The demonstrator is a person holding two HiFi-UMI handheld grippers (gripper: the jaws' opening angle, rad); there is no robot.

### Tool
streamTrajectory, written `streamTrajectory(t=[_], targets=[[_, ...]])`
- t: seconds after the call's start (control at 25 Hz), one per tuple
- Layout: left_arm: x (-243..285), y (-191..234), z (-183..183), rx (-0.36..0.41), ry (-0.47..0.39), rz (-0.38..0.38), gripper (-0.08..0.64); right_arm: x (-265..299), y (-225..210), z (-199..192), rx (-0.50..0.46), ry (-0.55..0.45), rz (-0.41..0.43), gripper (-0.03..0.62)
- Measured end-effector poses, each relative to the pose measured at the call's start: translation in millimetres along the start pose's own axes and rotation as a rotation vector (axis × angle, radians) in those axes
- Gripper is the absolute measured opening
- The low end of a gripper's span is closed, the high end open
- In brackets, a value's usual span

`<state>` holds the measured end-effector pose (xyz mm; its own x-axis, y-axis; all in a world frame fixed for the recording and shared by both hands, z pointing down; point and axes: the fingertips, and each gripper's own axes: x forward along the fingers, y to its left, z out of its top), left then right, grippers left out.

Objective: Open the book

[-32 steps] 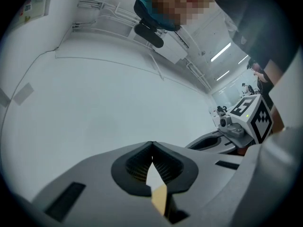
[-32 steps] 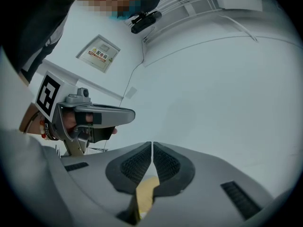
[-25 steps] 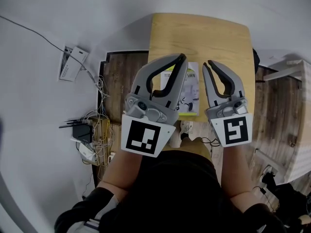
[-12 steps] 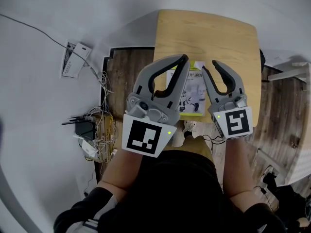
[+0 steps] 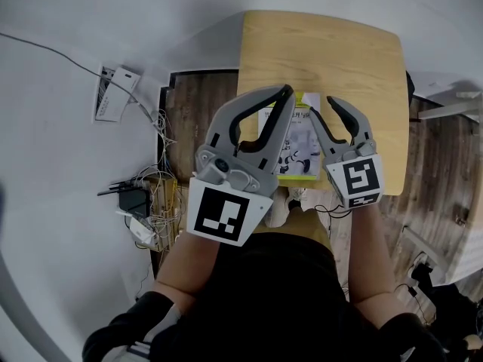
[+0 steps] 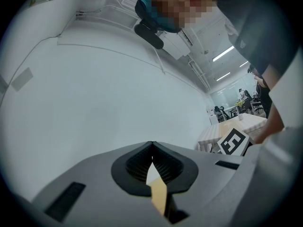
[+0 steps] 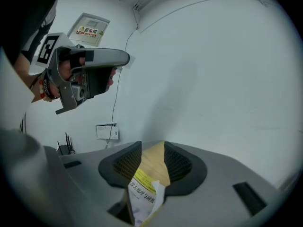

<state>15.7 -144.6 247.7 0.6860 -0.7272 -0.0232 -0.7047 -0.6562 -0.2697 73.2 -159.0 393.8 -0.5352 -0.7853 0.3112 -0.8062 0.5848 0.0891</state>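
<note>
A closed book (image 5: 296, 138) with a white and yellow cover lies near the front edge of a small wooden table (image 5: 332, 51). My left gripper (image 5: 283, 91) hangs high over the book's left side, shut with nothing in it; in the left gripper view its tips (image 6: 151, 148) meet. My right gripper (image 5: 323, 108) hovers lower, over the book's right edge, its jaws opening. In the right gripper view the book (image 7: 142, 193) and table (image 7: 154, 162) show below through the gap of that gripper (image 7: 152, 155); the pads do not touch it. The left gripper (image 7: 128, 59) shows there at upper left.
A white box (image 5: 113, 95) with a trailing cable lies on the pale floor at left. A tangle of cables and devices (image 5: 143, 202) sits left of my legs. Dark wooden flooring (image 5: 200, 119) borders the table, with furniture parts (image 5: 453, 111) at right.
My right gripper has sunk toward the book, and its jaws have gone from shut to apart. The left gripper has hardly moved and stays shut.
</note>
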Motion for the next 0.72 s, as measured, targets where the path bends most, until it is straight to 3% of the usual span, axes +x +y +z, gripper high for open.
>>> streamTrajectory(t=[0.72], targets=[[10,4,-17,-0.035,0.023,-0.019,0.008,35,-2,-88,0.033,0.218,0.026,0.155]])
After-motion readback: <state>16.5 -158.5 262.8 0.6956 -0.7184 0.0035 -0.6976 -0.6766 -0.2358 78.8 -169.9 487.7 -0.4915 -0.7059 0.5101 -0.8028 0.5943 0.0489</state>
